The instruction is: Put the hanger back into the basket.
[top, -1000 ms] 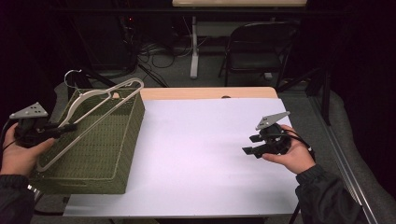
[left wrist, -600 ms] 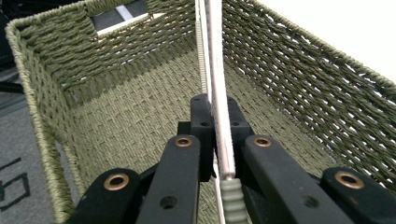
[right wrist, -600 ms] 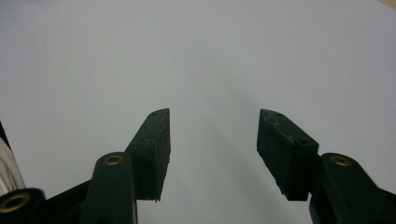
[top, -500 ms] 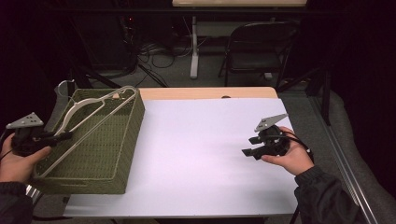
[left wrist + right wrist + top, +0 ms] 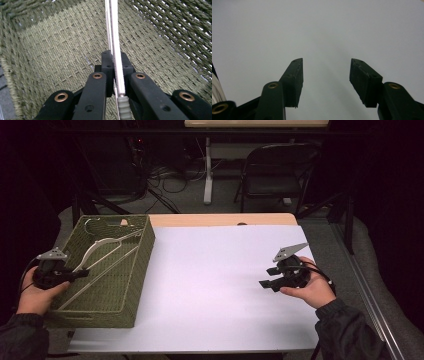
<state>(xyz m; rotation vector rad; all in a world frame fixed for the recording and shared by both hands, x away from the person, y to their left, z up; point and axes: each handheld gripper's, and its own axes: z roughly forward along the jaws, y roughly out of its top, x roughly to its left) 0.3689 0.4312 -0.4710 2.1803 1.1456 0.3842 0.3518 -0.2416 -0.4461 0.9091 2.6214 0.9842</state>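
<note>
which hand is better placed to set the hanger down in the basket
Left. The left gripper is shut on the white hanger, which already hangs inside the green woven basket. The right gripper sits open over the white table, far across from the basket, holding nothing.

The gripper [image 5: 115, 67] clamps a white hanger [image 5: 115, 37] inside the woven basket [image 5: 50, 50].

The white hanger [image 5: 102, 251] lies slanted inside the green woven basket [image 5: 134, 270] — hook end toward the far wall, near end by the near-left rim; its bar is thin and pale, apparently with a grey ribbed sleeve [image 5: 123, 107]; the basket sits on the table's left edge.
</note>
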